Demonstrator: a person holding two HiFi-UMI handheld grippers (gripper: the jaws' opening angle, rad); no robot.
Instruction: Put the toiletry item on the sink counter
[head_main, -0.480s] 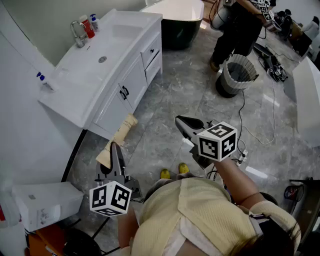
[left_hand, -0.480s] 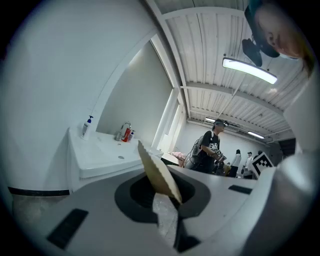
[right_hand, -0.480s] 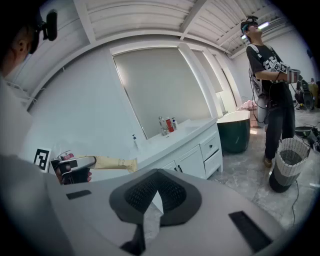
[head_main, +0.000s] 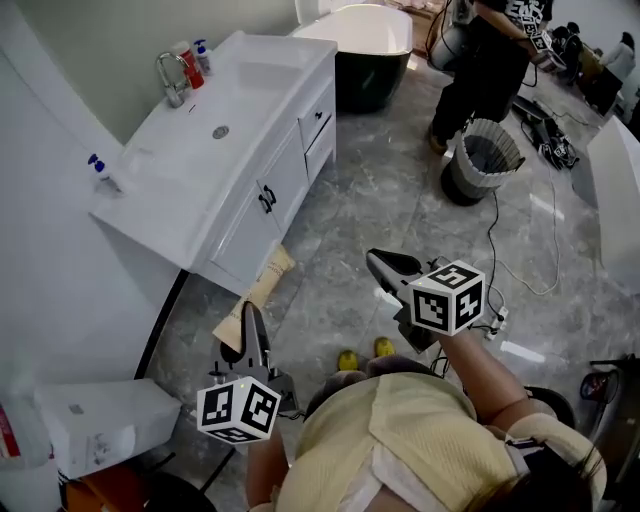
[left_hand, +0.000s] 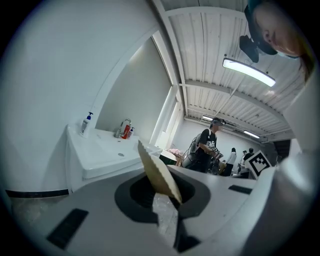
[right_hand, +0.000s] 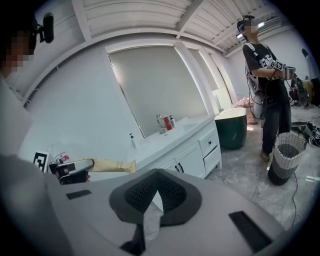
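While the head view just shows my left gripper (head_main: 250, 318) low beside the white cabinet (head_main: 255, 220), its own view shows the jaws clamped on the beige tube (head_main: 264, 285), which is below and apart from the sink counter (head_main: 190, 175). Further right, my right gripper (head_main: 381, 262) is closed and empty above the grey floor (head_main: 360, 210), with a bin (head_main: 484, 160) and a standing person (head_main: 488, 60) beyond.

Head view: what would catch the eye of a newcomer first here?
The left gripper, low at the left, is shut on a beige tube, with the white sink counter ahead of it at the upper left. The right gripper hangs empty over the grey marble floor, and a person in black stands by a wastebasket at the top right.
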